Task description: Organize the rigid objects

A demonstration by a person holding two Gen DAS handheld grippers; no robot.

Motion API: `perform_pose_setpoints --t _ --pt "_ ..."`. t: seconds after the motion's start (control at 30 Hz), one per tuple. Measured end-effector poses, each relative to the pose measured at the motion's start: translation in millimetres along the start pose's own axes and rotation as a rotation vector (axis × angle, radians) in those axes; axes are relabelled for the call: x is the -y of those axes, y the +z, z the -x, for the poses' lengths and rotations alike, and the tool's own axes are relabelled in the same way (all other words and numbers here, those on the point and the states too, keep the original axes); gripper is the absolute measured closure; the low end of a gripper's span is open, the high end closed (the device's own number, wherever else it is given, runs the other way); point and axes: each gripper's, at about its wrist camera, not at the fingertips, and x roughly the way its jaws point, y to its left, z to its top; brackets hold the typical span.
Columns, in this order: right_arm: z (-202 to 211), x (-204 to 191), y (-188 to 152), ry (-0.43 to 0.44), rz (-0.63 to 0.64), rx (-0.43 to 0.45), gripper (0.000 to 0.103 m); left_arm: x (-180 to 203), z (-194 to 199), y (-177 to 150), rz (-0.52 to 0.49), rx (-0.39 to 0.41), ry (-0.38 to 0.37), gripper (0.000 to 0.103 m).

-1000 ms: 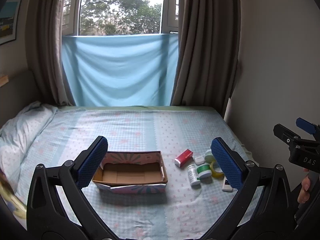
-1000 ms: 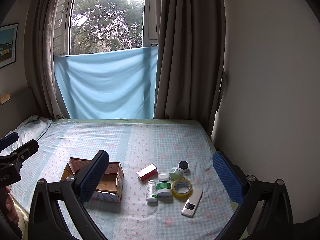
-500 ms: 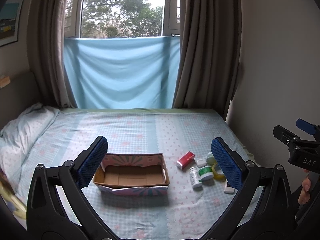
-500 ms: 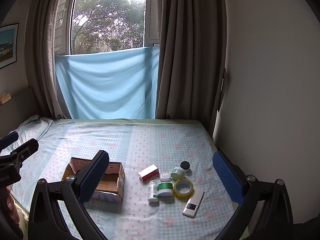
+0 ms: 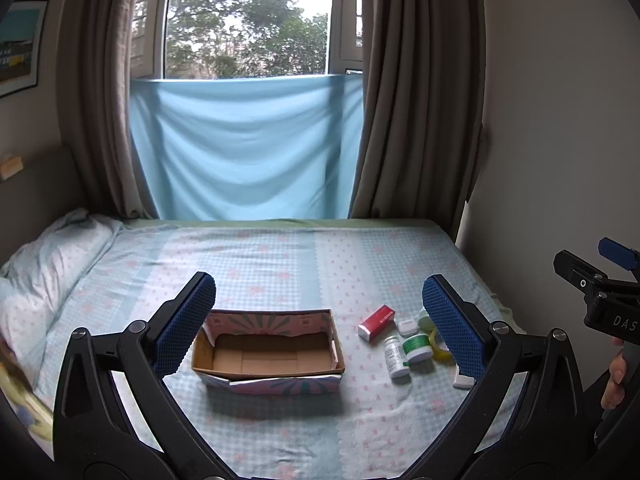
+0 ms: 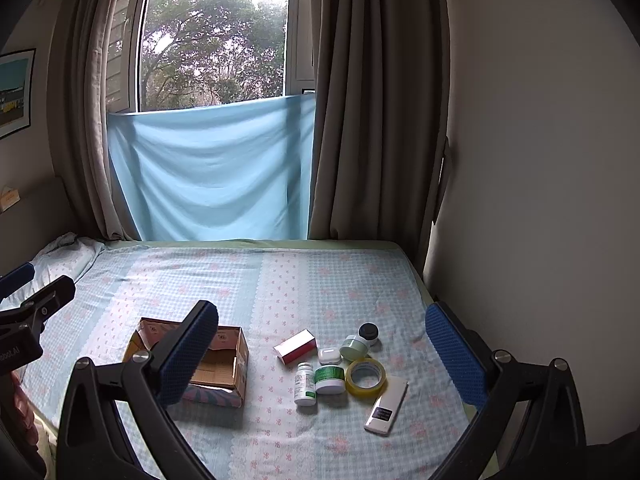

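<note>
An open, empty cardboard box (image 5: pixel 268 354) (image 6: pixel 218 368) sits on the bed. To its right lies a cluster: a red box (image 6: pixel 296 346), a white pill bottle (image 6: pixel 305 384), a green-labelled jar (image 6: pixel 330 379), a yellow tape roll (image 6: pixel 365 377), a white remote (image 6: pixel 386 405), a small white case (image 6: pixel 329 356), a pale green jar (image 6: pixel 354 347) and a dark-lidded jar (image 6: pixel 368 333). My left gripper (image 5: pixel 320 324) is open and empty, above the box's near side. My right gripper (image 6: pixel 320 356) is open and empty, above the cluster's near side.
The bed (image 5: pixel 280 256) has a blue checked sheet with a pillow (image 5: pixel 44 256) at the left. A wall (image 6: pixel 540 200) runs close along the bed's right edge. Curtains (image 6: pixel 372 120) and a blue cloth (image 5: pixel 244 148) hang behind the bed.
Both grippers have drifted slightly, so the box and cluster sit a little lower and further right in the views. Nothing on the bed has moved.
</note>
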Motion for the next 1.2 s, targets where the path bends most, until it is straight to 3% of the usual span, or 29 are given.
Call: perform_pose_setpoints --t 0.4,0.63,0.8,0.93,1.2 --pt "-2.1 -2.2 0.2 -0.004 -0.011 0.006 0.0 -7.9 -5.6 4.9 -0.005 -0.01 -0.038 0.0" --pt "-6.1 -1.3 4.8 -0.017 -0.033 -0.02 0.0 -10.2 -23.3 13.3 -0.025 -0.076 -0.078 0.0" --pt "-18.3 8.9 -1.2 -0.015 -0.064 -0.065 0.0 -0.4 -57.3 4.8 -0.037 -0.156 -0.156 0.0" --pt "-38.5 33.6 -14.0 -0.014 -0.091 -0.124 0.0 19.7 -95.2 -9.4 -0.034 -0.248 -0.177 0.0" --pt "-113.1 93.8 -43.0 0.058 -0.026 -0.218 0.0 81.8 -175.8 -60.5 -0.078 -0.461 -0.225 0.0"
